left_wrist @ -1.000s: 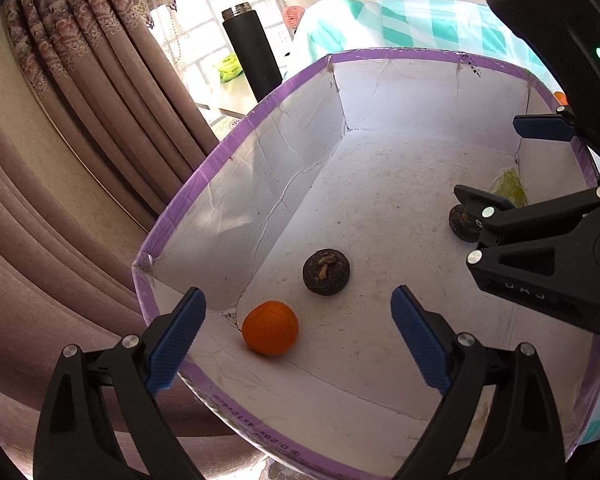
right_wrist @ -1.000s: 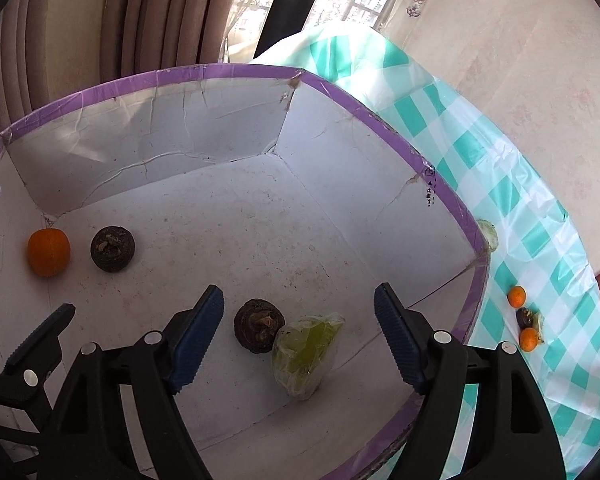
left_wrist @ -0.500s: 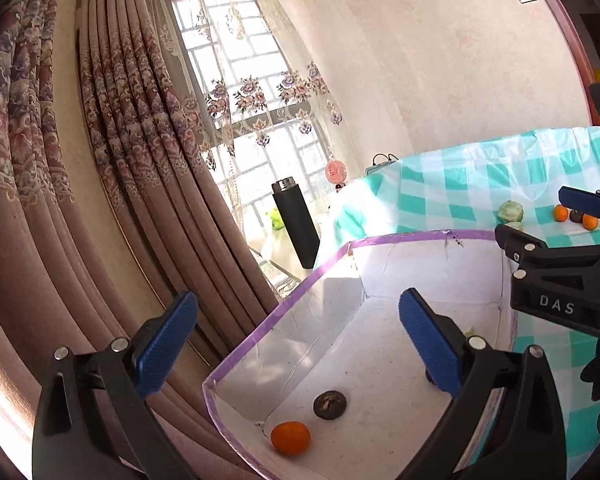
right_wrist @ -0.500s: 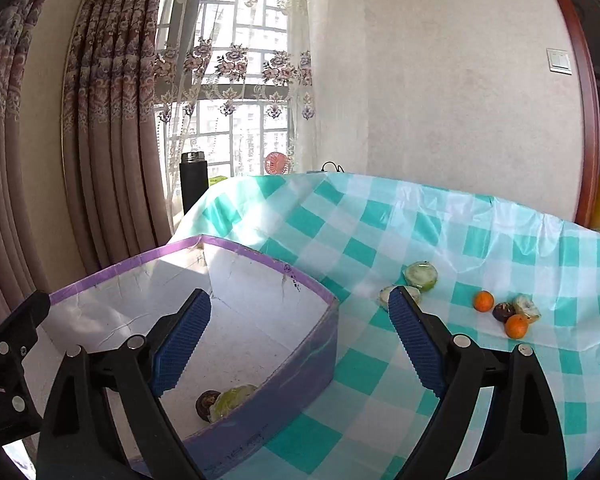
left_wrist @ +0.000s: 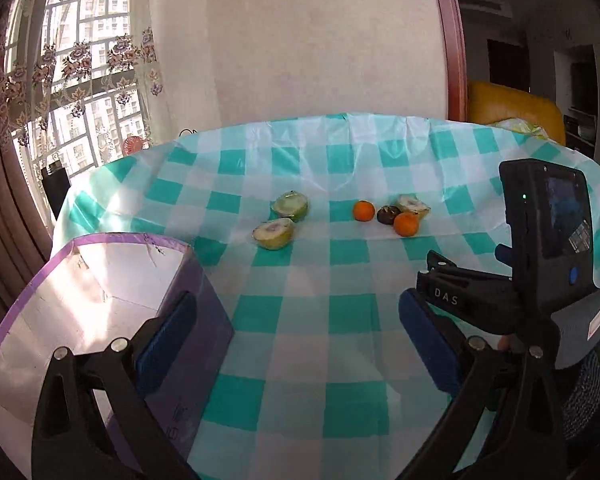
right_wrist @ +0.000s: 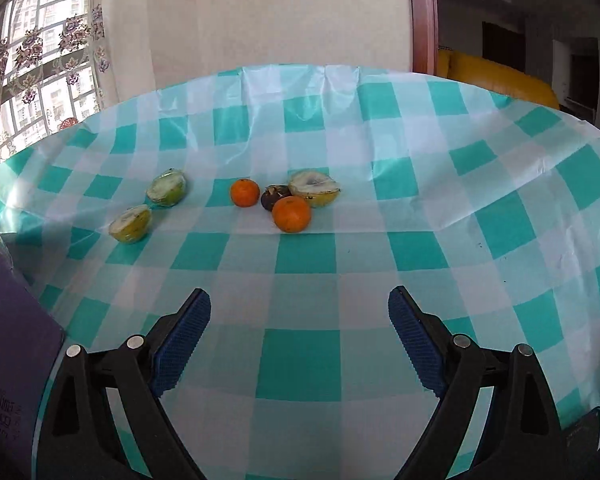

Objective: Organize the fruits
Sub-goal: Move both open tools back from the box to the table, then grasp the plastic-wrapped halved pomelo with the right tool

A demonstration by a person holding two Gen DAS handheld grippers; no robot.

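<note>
Several fruits lie on the teal checked tablecloth (right_wrist: 300, 264): two oranges (right_wrist: 244, 192) (right_wrist: 291, 213), a dark round fruit (right_wrist: 274, 196), a cut yellow half (right_wrist: 314, 187), and two greenish halves (right_wrist: 167, 188) (right_wrist: 131, 223). They also show in the left wrist view, among them an orange (left_wrist: 406, 224) and a greenish half (left_wrist: 273, 233). The purple-rimmed box (left_wrist: 100, 280) sits at the left; its inside is hidden from here. My left gripper (left_wrist: 296, 340) is open and empty beside the box. My right gripper (right_wrist: 299, 336) is open and empty, well short of the fruits.
The other hand-held gripper body (left_wrist: 548, 264) fills the right of the left wrist view. The box's purple wall (right_wrist: 8, 312) shows at the right wrist view's left edge. A yellow chair (right_wrist: 500, 80), curtains and a window (left_wrist: 80, 80) stand beyond the table's far edge.
Both grippers have lifted out of the box and swung right, from looking down at fruit inside it to facing the fruits on the tablecloth. Both stay open and empty.
</note>
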